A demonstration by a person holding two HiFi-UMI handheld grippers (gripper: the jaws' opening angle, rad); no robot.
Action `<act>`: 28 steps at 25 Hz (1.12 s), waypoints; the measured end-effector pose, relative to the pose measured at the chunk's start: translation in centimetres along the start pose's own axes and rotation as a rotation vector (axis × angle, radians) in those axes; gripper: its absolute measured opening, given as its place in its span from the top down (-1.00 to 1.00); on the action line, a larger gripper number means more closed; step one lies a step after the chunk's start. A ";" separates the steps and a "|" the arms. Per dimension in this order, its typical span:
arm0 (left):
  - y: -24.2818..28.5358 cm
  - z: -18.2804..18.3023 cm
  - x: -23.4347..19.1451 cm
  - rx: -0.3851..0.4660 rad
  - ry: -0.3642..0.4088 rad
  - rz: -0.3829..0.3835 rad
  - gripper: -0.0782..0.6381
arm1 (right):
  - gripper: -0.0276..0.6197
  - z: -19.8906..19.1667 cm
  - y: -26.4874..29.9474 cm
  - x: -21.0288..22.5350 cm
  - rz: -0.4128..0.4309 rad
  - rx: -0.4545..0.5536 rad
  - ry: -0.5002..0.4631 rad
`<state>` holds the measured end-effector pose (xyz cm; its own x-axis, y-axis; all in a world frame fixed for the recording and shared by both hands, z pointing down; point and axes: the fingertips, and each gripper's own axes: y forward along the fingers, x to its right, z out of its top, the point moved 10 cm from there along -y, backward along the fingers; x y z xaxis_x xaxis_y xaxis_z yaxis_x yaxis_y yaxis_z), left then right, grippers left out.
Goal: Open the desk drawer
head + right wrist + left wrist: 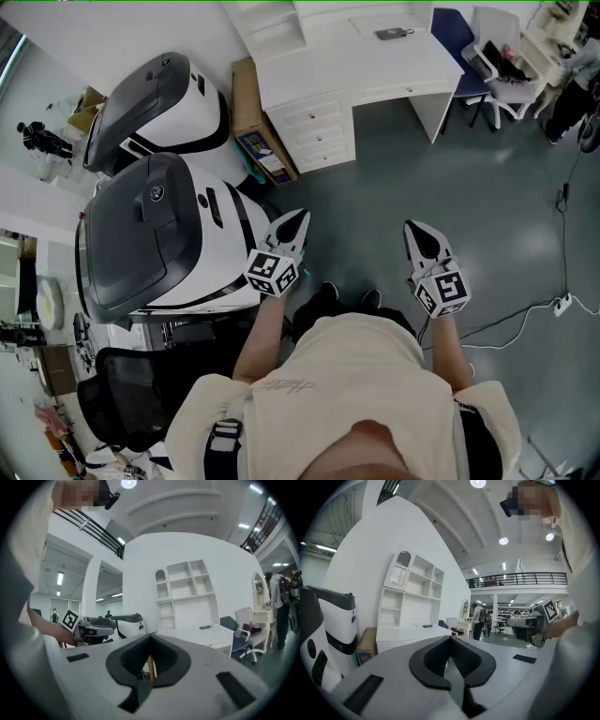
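Note:
The white desk (394, 66) stands far ahead across the grey floor, with a stack of shut drawers (317, 127) under its left end. A small dark object (392, 34) lies on its top. My left gripper (300, 217) and right gripper (413, 228) are held side by side in front of the person, both pointing toward the desk and well short of it. Both are shut with nothing between the jaws. The left gripper view shows its closed jaws (451, 637) below the distant desk (410, 632). The right gripper view shows its closed jaws (151, 634) with the desk (206, 637) beyond.
Two large white-and-grey machines (155, 239) (164, 108) stand to the left, close to my left gripper. A cardboard box (248, 108) leans beside the drawers. A blue chair (464, 37) and a white chair (506, 70) stand right of the desk. A cable (525, 314) runs over the floor.

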<state>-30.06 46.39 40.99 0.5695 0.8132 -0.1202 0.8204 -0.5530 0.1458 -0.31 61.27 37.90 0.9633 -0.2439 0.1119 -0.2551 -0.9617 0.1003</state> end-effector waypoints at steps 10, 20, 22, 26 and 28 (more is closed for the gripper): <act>1.1 0.6 0.1 0.014 -0.002 0.058 0.77 | 0.92 0.3 -0.2 2.1 0.010 0.001 -0.027; 1.9 0.7 0.5 -0.012 -0.020 0.070 0.77 | 0.92 -1.3 1.2 4.2 0.028 -0.051 0.000; 2.0 -0.1 0.1 -0.033 -0.028 0.081 0.77 | 0.92 -2.1 1.6 4.4 0.034 -0.066 0.016; 3.1 -1.1 -1.4 -0.051 -0.038 0.091 0.77 | 0.92 -3.3 3.5 5.1 0.043 -0.093 0.034; 3.9 -1.4 -2.3 -0.051 -0.045 0.085 0.77 | 0.92 -3.3 4.6 5.5 0.042 -0.103 0.035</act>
<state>-28.18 42.62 43.21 0.6394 0.7543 -0.1488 0.7661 -0.6084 0.2073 3.53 55.94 42.24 0.9485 -0.2777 0.1522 -0.3043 -0.9323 0.1954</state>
